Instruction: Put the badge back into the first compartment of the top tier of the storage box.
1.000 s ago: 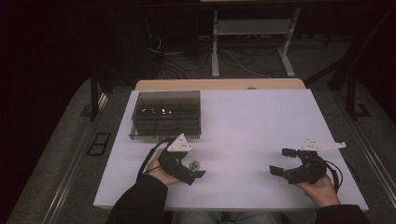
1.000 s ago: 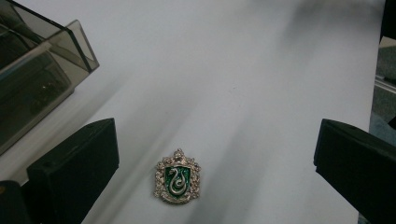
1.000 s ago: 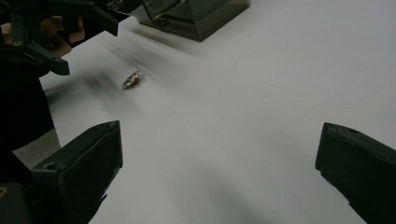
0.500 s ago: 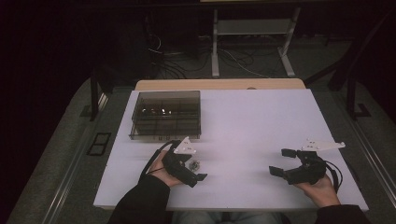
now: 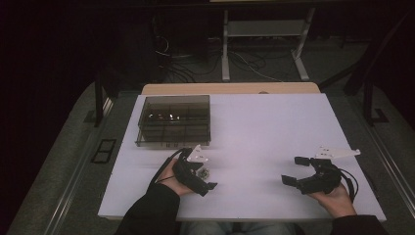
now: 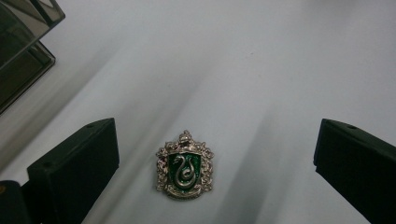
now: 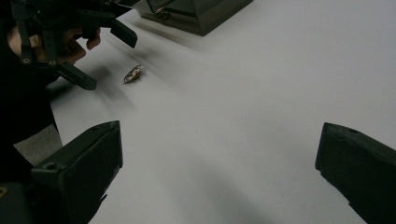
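Badge (image 6: 185, 164) flat on the desk (image 5: 274, 132), between the left tongs' (image 5: 204, 171) jaws; box (image 5: 174, 121) just behind; right tongs (image 5: 295, 170) well apart, right.

The left tongs (image 5: 204, 172) sit low over the near left part of the surface, held in the left hand (image 5: 172, 174), dark sleeve reaching in from the bottom edge. Their jaws stand wide apart, gripping nothing. The right tongs (image 5: 293, 170) rest near the right edge in the right hand (image 5: 335, 196), jaws likewise spread wide and pointing left.
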Available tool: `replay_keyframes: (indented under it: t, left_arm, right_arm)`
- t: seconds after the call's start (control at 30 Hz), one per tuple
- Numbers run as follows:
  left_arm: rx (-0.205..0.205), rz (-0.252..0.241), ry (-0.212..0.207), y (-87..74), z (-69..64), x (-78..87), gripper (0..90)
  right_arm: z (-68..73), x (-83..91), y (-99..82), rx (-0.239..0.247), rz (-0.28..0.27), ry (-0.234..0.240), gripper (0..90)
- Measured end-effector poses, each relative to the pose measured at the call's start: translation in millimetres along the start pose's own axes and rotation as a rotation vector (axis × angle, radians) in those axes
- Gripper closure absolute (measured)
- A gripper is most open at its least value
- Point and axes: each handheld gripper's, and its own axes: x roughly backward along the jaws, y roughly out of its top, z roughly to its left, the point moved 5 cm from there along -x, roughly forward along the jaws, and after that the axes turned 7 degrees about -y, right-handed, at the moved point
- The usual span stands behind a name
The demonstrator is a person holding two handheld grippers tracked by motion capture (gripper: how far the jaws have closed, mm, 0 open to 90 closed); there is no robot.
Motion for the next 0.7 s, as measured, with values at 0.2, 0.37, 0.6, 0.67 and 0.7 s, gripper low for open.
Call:
replay_keyframes:
  t: [0.2, 0.37, 0.6, 0.67, 0.7]
  left_arm:
    - [-0.002, 0.023, 0.015, -2.4, 1.8, -4.1, 0.0]
    - [-0.006, 0.027, 0.026, -3.4, 1.2, -5.2, 5.2]
    - [-0.002, 0.035, 0.031, -7.6, 3.8, -5.6, 13.9]
    - [-0.003, 0.035, 0.034, -7.6, 4.0, -5.5, 16.5]
    - [-0.007, 0.033, 0.036, -7.7, 3.9, -5.9, 18.5]
  right_arm:
    - [0.2, -0.2, -0.2, 0.000, 0.003, -0.001, 0.5]
    - [0.4, -0.4, -0.4, 0.003, 0.005, 0.001, 0.5]
    - [0.4, 0.0, -0.3, -0.001, 0.006, 0.002, 0.5]
    - [0.4, -0.1, -0.4, 0.001, 0.005, 0.003, 0.5]
    - [0.4, -0.1, -0.4, 0.002, 0.005, 0.003, 0.5]
